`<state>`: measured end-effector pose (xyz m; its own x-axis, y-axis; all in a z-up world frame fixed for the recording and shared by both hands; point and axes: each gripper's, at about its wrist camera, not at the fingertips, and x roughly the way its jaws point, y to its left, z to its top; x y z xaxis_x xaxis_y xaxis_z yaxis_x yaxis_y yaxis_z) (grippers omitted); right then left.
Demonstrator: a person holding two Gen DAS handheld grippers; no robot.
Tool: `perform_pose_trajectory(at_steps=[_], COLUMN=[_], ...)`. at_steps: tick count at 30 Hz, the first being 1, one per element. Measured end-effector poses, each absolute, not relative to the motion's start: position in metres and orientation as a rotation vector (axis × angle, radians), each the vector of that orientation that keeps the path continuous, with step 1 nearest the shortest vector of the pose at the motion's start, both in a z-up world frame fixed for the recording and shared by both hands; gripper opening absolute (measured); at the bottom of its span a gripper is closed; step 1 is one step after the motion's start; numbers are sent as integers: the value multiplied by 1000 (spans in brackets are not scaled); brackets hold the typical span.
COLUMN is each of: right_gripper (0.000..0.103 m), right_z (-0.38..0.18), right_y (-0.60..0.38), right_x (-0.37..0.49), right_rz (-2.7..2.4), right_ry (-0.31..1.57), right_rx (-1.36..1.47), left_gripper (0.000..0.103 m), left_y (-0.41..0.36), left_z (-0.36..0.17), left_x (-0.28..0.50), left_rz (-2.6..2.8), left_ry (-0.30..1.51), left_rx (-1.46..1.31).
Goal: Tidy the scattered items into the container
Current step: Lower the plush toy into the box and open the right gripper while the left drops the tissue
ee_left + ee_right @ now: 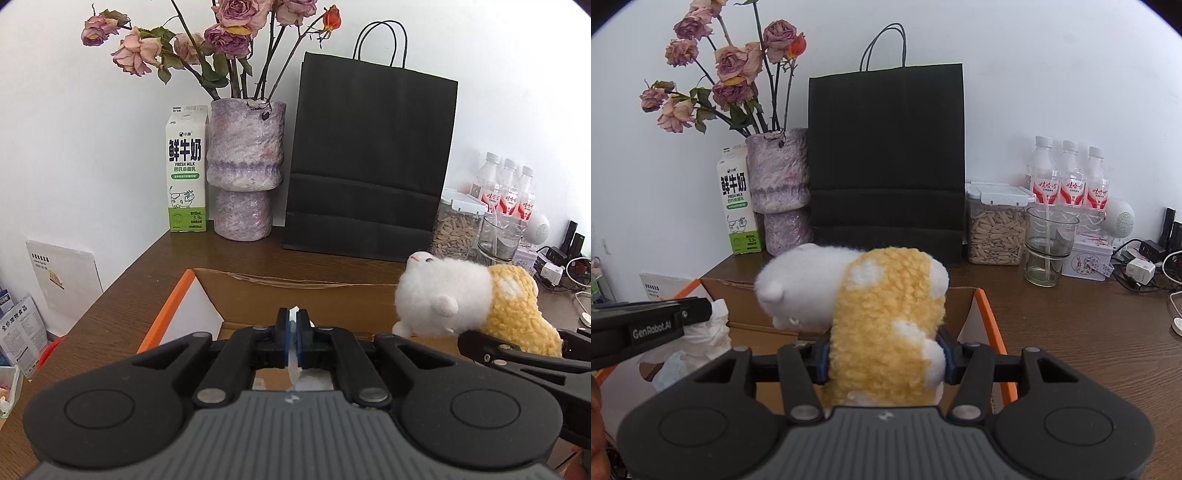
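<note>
L gripper [293,334] pinches tissue [294,363] (prob.) over box [295,295].

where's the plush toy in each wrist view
Left wrist: plush toy at right of middle, above the cardboard box rim.
Right wrist: plush toy at centre, between the right gripper fingers.
Shared landmark: black paper bag against the wall.

The left gripper [293,334] pinches a white tissue [294,363] over the open box [295,291]. To the right, a white-and-yellow plush [458,301] sits at the box's edge. A milk carton [185,168], vase [245,168] and black bag [369,162] stand far.
</note>
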<state>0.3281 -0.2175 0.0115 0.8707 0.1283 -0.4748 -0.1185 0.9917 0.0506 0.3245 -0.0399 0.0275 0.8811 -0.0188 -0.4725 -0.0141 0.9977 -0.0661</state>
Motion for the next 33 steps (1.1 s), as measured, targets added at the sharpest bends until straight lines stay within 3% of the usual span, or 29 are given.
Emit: perform_pose_trajectory(at_steps=[1, 2, 3, 4, 5, 33], right_gripper=[59, 72, 94, 102, 103, 103], right_z=[11, 12, 13, 15, 18, 40], right_y=[-217, -216, -215, -214, -214, -221], right_x=[329, 329, 329, 327, 324, 309], right_rz=[131, 130, 126, 129, 131, 102], right_ry=[510, 520, 523, 515, 500, 451], right_rx=[14, 10, 7, 4, 3, 12], left_gripper=[8, 21, 52, 75, 103, 103], left_y=[-40, -40, -39, -37, -36, -34], left_z=[28, 29, 30, 32, 33, 50], left_x=[324, 324, 324, 323, 321, 307], left_rz=[4, 7, 4, 6, 18, 75], left_ry=[493, 493, 492, 485, 467, 396], left_rx=[-66, -69, -76, -90, -102, -98])
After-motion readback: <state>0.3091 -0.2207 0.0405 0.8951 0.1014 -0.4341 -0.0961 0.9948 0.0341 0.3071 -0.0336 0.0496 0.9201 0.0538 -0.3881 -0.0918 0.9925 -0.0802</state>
